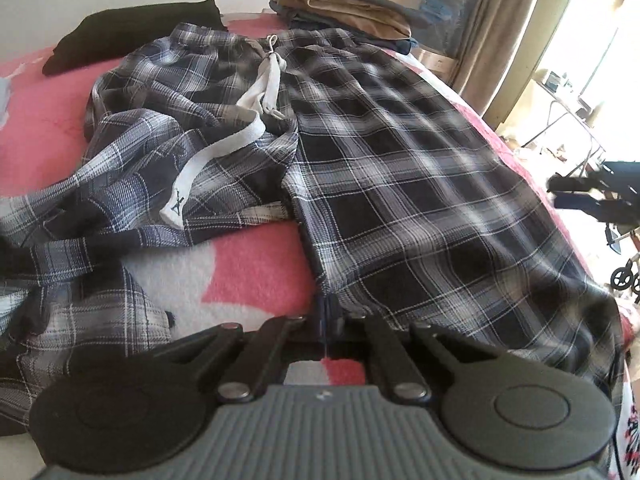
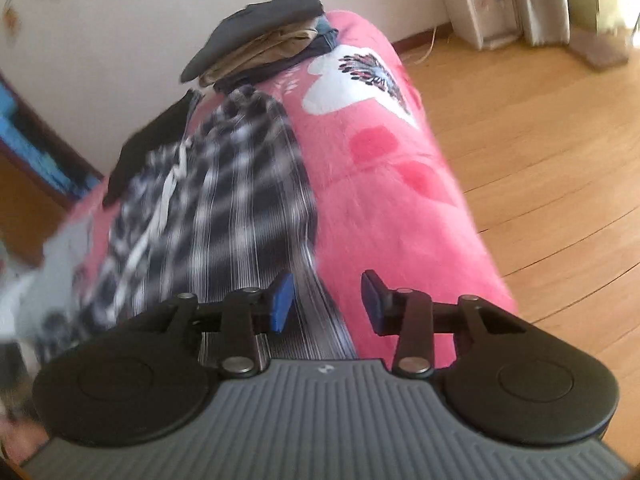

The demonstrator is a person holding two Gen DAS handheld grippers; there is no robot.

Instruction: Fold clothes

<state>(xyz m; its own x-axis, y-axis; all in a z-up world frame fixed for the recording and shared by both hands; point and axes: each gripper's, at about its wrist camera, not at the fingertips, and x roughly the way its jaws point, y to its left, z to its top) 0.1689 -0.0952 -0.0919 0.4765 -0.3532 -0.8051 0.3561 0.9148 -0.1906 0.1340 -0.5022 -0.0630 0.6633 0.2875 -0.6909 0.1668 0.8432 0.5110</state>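
Left wrist view: the left tool (image 1: 326, 322) is fully closed, its jaws pinched on the inner edge of a leg of the plaid trousers (image 1: 400, 184) near the hem. The trousers lie on the bed, on a pink blanket (image 1: 256, 264). The leg to the right of the tool lies flat and extended toward the waistband; the other leg is bunched and twisted at left, with the white waistband lining (image 1: 224, 148) turned outward and the white drawstring (image 1: 270, 76) lying across the middle. Beyond the trousers, a folded black garment (image 1: 132, 34) lies at the far left, and a stack of folded clothes (image 1: 344, 8) sits at the far right corner. Right wrist view (motion-blurred): the right tool (image 2: 326, 300) is partly open, blue pads (image 2: 282, 304) apart, with nothing between them. It is positioned over the near end of the flat trouser leg, at the bed edge. The wooden floor (image 2: 540, 160) shows to the right.
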